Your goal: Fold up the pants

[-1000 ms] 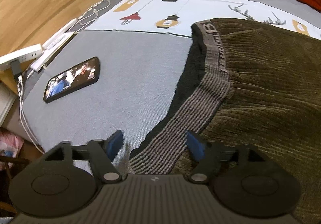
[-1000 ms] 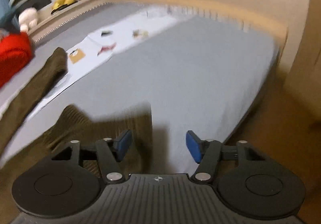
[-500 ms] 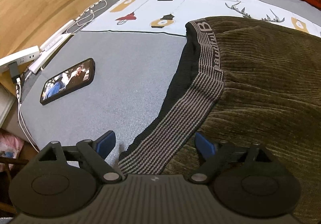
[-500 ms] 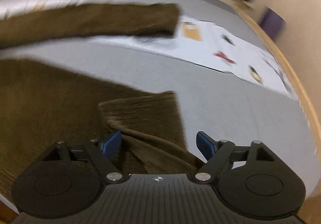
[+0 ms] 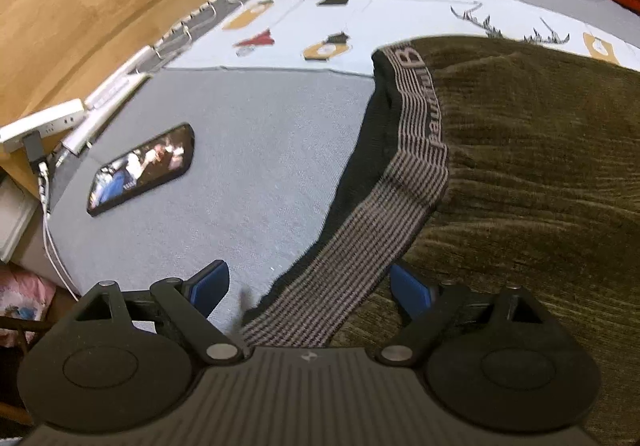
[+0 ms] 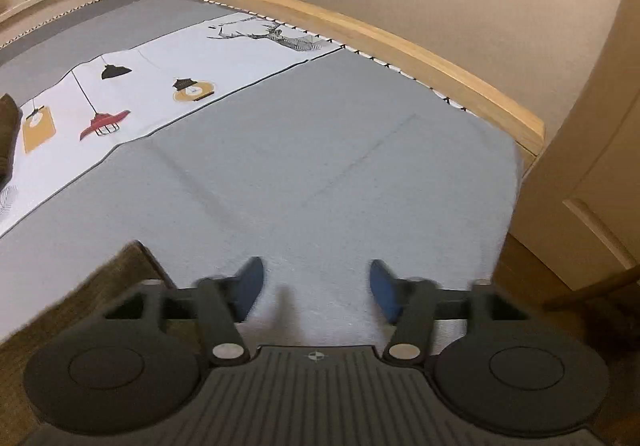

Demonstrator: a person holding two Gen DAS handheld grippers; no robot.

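Brown corduroy pants on a grey bed, both grippers unclamped.

Left wrist view: the left gripper (image 5: pixel 306 284), jaws having just spread wide, straddles the striped waistband (image 5: pixel 400 186) of the pants (image 5: pixel 540 174) without pinching it; bare grey sheet (image 5: pixel 256 150) lies leftward up to a phone (image 5: pixel 142 170). Right wrist view: the right gripper (image 6: pixel 316 288), jaws apart though just narrowing, has only sheet between its fingers; a pants edge (image 6: pixel 116 274) lies beside it at lower left, open bed ahead to the wooden rail (image 6: pixel 400 42).
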